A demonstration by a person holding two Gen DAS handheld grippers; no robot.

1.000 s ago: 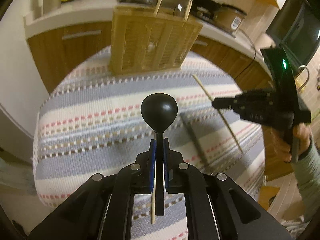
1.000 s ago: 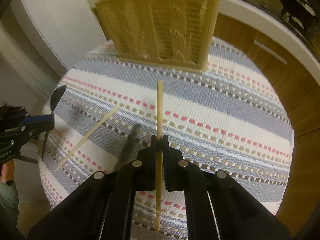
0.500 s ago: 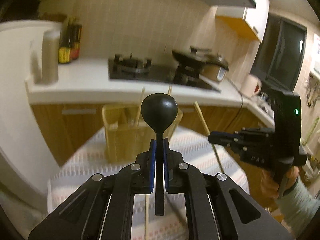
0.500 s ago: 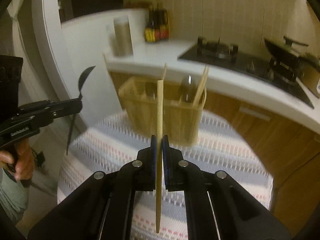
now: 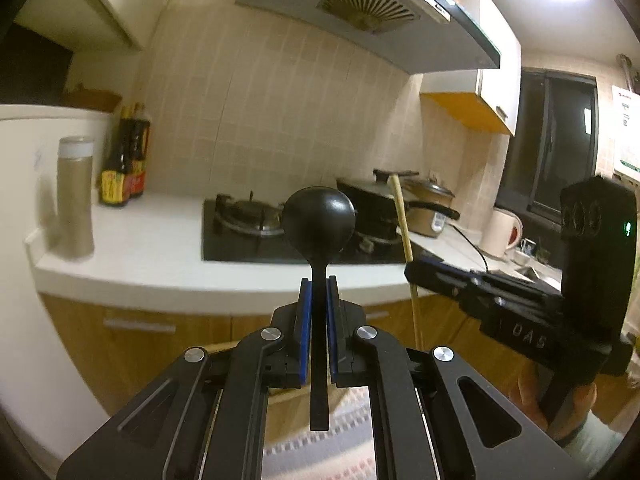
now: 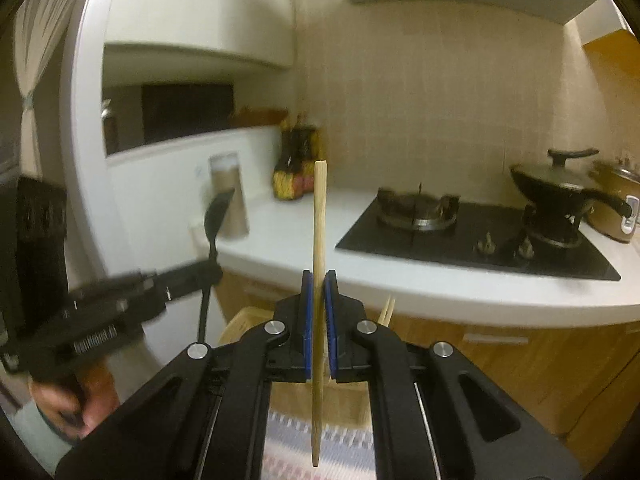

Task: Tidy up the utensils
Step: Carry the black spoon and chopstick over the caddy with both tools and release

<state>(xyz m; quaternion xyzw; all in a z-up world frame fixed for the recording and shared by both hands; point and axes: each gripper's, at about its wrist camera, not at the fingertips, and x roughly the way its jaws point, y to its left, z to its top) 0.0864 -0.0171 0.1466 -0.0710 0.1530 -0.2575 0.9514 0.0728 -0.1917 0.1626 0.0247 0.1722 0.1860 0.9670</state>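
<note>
Both grippers have risen since a second ago, so the striped cloth that filled both views is now a sliver at the bottom and the kitchen counter fills the scene. The left gripper is clenched on the handle of a black spoon, held upright with its round bowl in front of the stove on that counter. The right gripper is clenched on a wooden chopstick, also upright, crossing in front of the counter's edge. Below the counter, a woven basket peeks out behind the right gripper, with more chopsticks standing in it. Dark bottles and a tall canister stand at the counter's left end.
</note>
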